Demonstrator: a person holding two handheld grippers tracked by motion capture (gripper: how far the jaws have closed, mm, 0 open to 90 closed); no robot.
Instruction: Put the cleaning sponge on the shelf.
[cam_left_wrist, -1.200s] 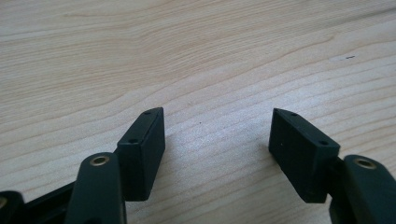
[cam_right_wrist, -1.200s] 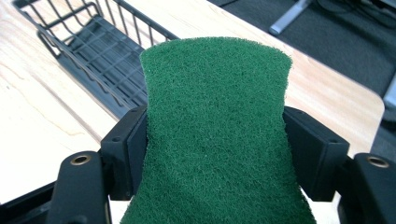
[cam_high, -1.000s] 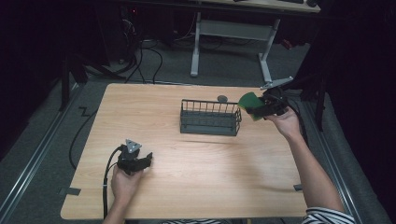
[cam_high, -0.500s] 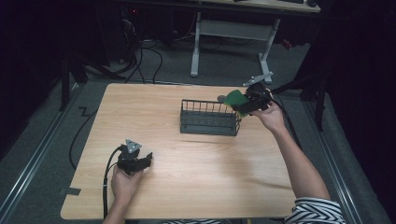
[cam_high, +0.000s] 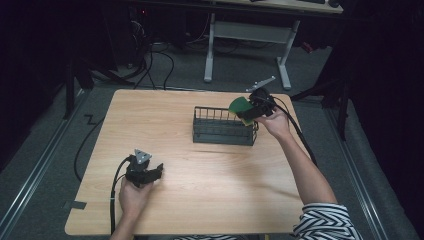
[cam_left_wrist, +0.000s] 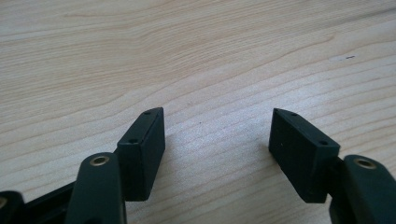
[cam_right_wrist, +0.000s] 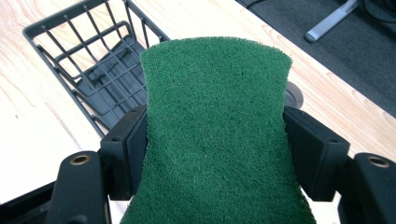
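Since a second ago the right claw has carried the green sponge leftward from beyond the worktop's right edge to just above the right end of the black wire basket; the left claw has stayed put near the front left of the worktop, its jaws spread over bare wood with nothing between them; in the right gripper view the right claw pinches the sponge across its narrow waist, and the green scouring face bows slightly between the pads; judging by that, the sponge is light, soft and springy, rough enough not to slip, and in no danger of breaking; the waist looks the best place to hold it, since the pads sit in its inward curve; a yellowish layer shows under the green in the high view; a small dark round disc lies on the worktop behind the sponge; no brand, label or writing can be read anywhere on the sponge or basket.
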